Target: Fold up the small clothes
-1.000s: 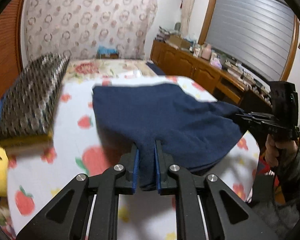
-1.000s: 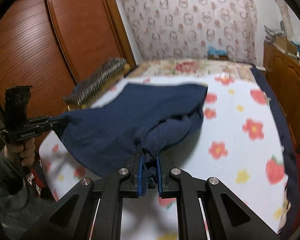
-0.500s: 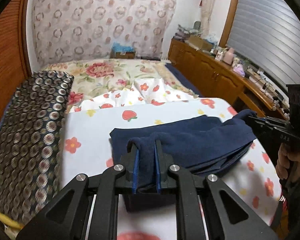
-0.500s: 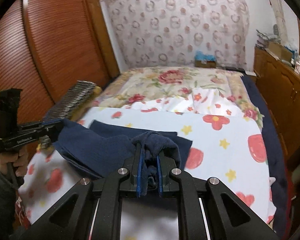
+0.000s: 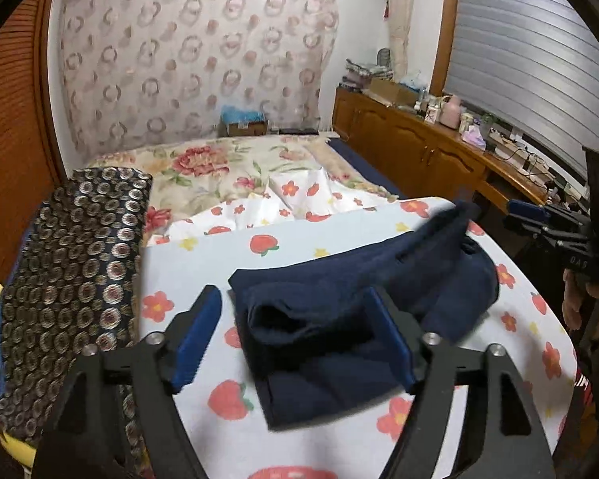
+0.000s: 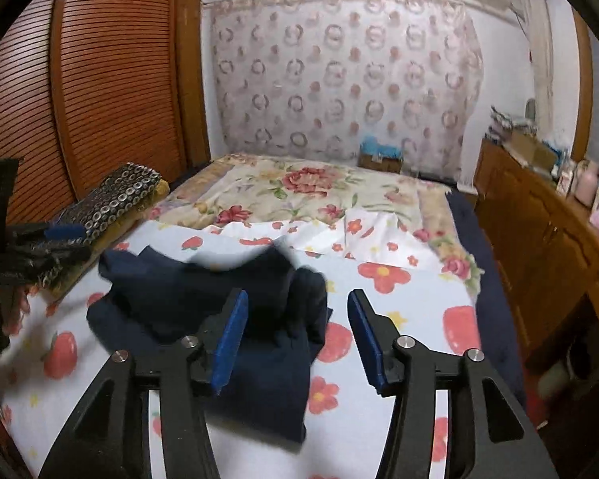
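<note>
A dark navy garment lies folded over in a loose heap on the white fruit-and-flower sheet; it also shows in the right wrist view. My left gripper is open, its blue pads apart on either side of the cloth's near left end. My right gripper is open just above the cloth's right end. Each gripper shows at the edge of the other's view: the right one, the left one.
A patterned dark folded blanket lies along the bed's left side, on a yellow cushion. A floral quilt covers the far bed. Wooden cabinets with clutter stand on the right, a slatted wooden wardrobe on the left.
Both grippers carried the cloth's near edge over onto the far part, then opened and let it go. The garment now lies folded on the sheet.
</note>
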